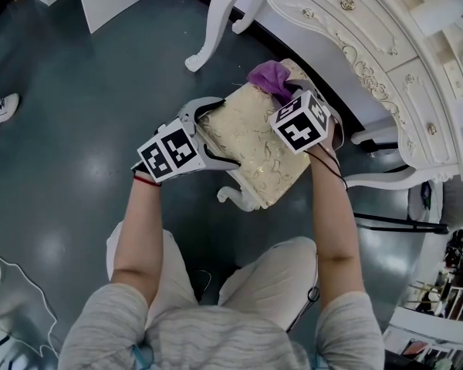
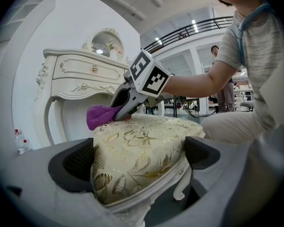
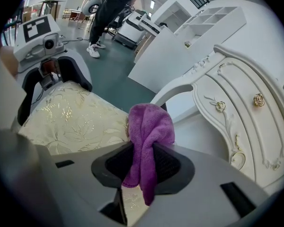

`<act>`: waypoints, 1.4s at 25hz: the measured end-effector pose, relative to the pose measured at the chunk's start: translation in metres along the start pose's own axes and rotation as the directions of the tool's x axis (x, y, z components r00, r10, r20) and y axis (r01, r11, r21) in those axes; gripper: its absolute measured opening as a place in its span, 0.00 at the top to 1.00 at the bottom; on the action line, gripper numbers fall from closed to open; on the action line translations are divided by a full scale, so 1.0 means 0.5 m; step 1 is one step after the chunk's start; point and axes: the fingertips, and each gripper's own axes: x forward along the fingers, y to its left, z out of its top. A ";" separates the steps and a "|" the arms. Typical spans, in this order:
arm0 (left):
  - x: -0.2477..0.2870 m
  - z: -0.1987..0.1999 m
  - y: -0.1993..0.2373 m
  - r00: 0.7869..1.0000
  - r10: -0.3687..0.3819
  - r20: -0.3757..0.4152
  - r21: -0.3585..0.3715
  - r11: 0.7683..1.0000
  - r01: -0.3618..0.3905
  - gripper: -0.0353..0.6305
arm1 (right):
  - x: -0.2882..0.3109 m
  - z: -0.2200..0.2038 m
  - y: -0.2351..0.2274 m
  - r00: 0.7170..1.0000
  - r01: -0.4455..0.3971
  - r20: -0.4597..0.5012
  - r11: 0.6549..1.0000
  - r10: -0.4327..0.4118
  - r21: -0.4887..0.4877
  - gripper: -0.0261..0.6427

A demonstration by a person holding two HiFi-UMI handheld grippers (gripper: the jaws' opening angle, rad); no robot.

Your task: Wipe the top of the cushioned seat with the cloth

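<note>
Cloth [image 3: 149, 126], purple and bunched, clenched in right claw [image 3: 144, 167]; pressed onto far end of gold-patterned cushioned seat [image 1: 251, 141], just beside white dresser [image 3: 236, 103]. Left claw [image 2: 139, 157] clamped across seat's near corner, cushion filling gap between jaws. Stood on dark floor [image 1: 62, 129], before person's knees.

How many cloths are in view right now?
1. The purple cloth is clamped in the right gripper, at the far corner of the seat. No other shows, though one could be hidden under the seat.
</note>
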 end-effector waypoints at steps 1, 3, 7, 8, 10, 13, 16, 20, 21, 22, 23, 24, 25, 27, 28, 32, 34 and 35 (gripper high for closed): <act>-0.001 0.000 0.000 1.000 0.000 0.002 0.000 1.000 0.000 0.06 | -0.001 0.001 0.002 1.000 -0.001 0.001 1.000 0.001 0.000 0.78; -0.001 0.002 0.000 1.000 0.001 0.005 0.001 1.000 -0.001 0.06 | -0.005 0.003 0.005 1.000 -0.002 0.003 1.000 0.002 0.000 0.78; 0.000 0.002 0.000 1.000 0.000 0.007 0.001 1.000 0.000 0.06 | -0.010 0.006 0.012 1.000 -0.011 0.007 1.000 0.011 0.000 0.78; 0.000 0.002 0.000 1.000 0.000 0.007 0.001 1.000 0.000 0.06 | -0.011 0.007 0.015 1.000 -0.012 0.008 1.000 0.012 -0.001 0.78; -0.002 0.001 -0.001 1.000 0.000 0.007 0.001 1.000 0.000 0.06 | -0.014 0.011 0.022 1.000 -0.014 0.011 1.000 0.014 -0.001 0.78; -0.002 0.001 -0.001 1.000 0.000 0.005 0.002 1.000 0.000 0.06 | -0.018 0.014 0.028 1.000 -0.015 0.016 1.000 0.015 0.000 0.78; -0.001 0.001 -0.001 1.000 0.000 0.005 0.001 1.000 0.000 0.06 | -0.023 0.017 0.034 1.000 -0.020 0.023 1.000 0.020 0.003 0.78; 0.000 0.002 -0.001 1.000 0.000 0.005 0.000 1.000 0.000 0.06 | -0.031 0.020 0.045 0.999 -0.029 0.029 1.000 0.029 0.001 0.78; 0.000 0.002 -0.002 1.000 -0.001 0.004 0.001 1.000 0.001 0.06 | -0.033 0.021 0.048 0.999 -0.028 0.030 1.000 0.028 -0.001 0.78; 0.000 0.002 -0.002 1.000 0.000 0.004 0.001 1.000 0.000 0.06 | -0.035 0.022 0.050 0.999 -0.028 0.030 1.000 0.028 -0.004 0.78; 0.000 0.002 -0.001 1.000 0.000 0.003 0.002 1.000 0.000 0.06 | -0.036 0.023 0.052 0.999 -0.027 0.030 1.000 0.027 -0.007 0.78; 0.000 0.002 -0.001 1.000 0.001 0.004 0.002 1.000 -0.001 0.06 | -0.036 0.023 0.054 0.999 -0.026 0.029 1.000 0.027 -0.010 0.78; 0.000 0.002 0.000 1.000 0.001 0.003 0.002 1.000 -0.001 0.06 | -0.037 0.024 0.056 0.999 -0.026 0.027 1.000 0.026 -0.014 0.78; 0.001 0.002 0.000 1.000 0.002 0.003 0.002 1.000 -0.002 0.06 | -0.037 0.025 0.058 0.999 -0.026 0.024 0.999 0.027 -0.020 0.78; 0.001 0.002 0.000 1.000 0.001 0.003 0.003 1.000 -0.002 0.06 | -0.038 0.025 0.059 0.999 -0.027 0.023 0.999 0.028 -0.022 0.78; 0.000 0.003 -0.001 1.000 0.001 0.003 0.004 1.000 -0.001 0.06 | -0.045 0.030 0.069 0.999 -0.039 0.025 0.999 0.039 -0.027 0.78; 0.000 0.003 -0.001 1.000 0.000 0.004 0.004 1.000 0.000 0.06 | -0.049 0.034 0.076 0.999 -0.043 0.029 0.999 0.044 -0.030 0.78; -0.001 0.003 -0.001 1.000 0.000 0.005 0.005 1.000 0.000 0.06 | -0.051 0.036 0.079 0.998 -0.044 0.031 0.999 0.045 -0.031 0.78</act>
